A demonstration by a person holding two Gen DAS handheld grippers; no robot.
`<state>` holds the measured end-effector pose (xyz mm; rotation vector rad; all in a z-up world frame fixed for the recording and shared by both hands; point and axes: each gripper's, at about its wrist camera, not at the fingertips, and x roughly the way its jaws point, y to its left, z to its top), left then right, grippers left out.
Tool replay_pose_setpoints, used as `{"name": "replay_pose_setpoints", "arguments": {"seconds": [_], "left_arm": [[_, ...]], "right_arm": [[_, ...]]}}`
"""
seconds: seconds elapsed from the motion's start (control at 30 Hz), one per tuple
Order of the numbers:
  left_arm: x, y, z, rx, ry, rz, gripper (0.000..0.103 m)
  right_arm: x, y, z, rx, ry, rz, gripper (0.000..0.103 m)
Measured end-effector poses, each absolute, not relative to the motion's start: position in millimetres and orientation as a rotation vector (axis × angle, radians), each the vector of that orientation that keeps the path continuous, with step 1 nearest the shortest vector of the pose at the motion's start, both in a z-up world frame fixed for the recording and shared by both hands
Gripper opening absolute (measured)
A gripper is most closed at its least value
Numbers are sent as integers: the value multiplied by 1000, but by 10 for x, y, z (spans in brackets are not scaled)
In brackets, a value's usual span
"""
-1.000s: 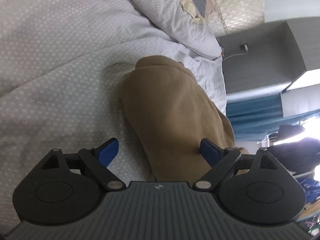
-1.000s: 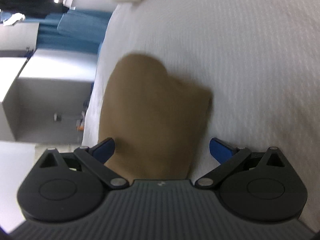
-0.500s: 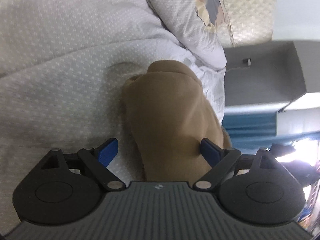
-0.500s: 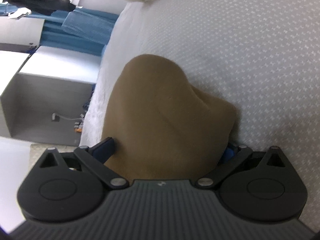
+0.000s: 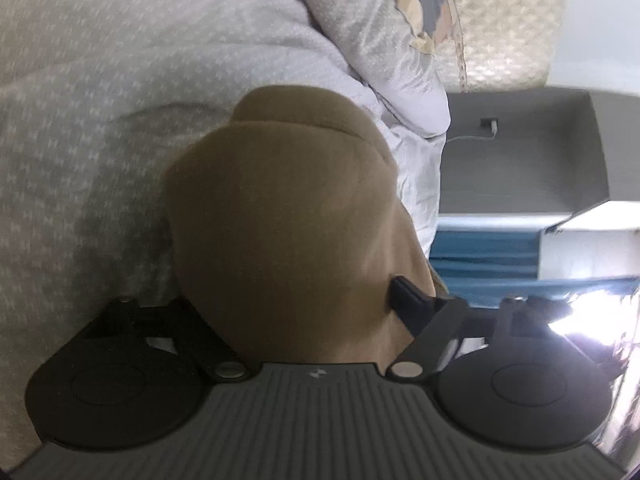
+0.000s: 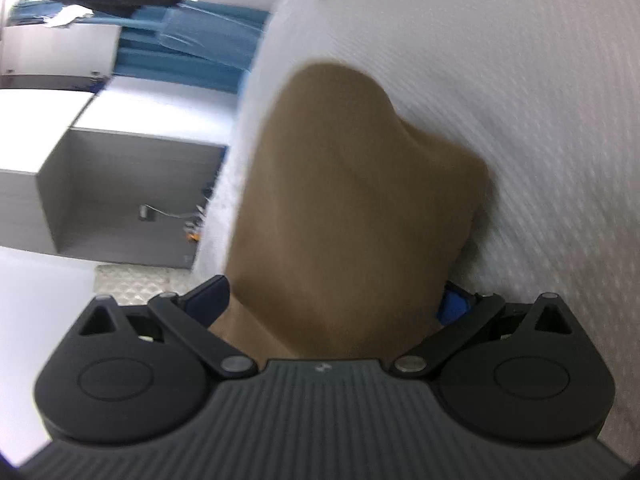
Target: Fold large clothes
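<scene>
A folded tan garment point(image 5: 280, 208) lies on the grey-white patterned bedspread point(image 5: 100, 100). My left gripper point(image 5: 300, 300) is open wide, and the garment's near end bulges between its jaws; the left finger is hidden under the cloth and the right blue finger point(image 5: 404, 296) presses the garment's side. In the right wrist view the same tan garment point(image 6: 352, 200) fills the space between my right gripper's point(image 6: 332, 300) open jaws, with one blue finger on each side of the bundle.
A pillow point(image 5: 384, 40) and a quilted headboard point(image 5: 508, 20) lie beyond the garment. A grey cabinet point(image 6: 132, 196) and blue curtains point(image 6: 200, 44) stand beside the bed. The bed edge runs close to the garment point(image 6: 236, 148).
Both grippers have moved forward onto the garment. The cloth now bulges up between the jaws and covers the left gripper's left finger. The jaws stayed open.
</scene>
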<state>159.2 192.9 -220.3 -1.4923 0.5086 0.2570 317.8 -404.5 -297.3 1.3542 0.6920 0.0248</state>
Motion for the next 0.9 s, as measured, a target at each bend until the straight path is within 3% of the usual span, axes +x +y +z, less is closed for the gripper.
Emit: {"name": "replay_pose_setpoints", "arguments": {"seconds": [0.1,0.27,0.47,0.7,0.9], "left_arm": [[1625,1911,-2115,-1436,522,271,69],[1613,1898,-2044,-1399,521,270,63],[1575,1918,-2078,-1415,515,256,63],[1529,1952,-2170,-1462,515,236,72],[1499,1949,-2249,-1517,498,194,87]], "right_arm": [[3220,-3969,-3059,1385,733,68,103],[3292,-4068,-3026,1369,637,13,103],[3427,-4077,-3076,1392,576,-19,103],[3582,-4084,-3042,1330,627,-31,103],[3613,-4013,-2790,1168,587,-14,68]]}}
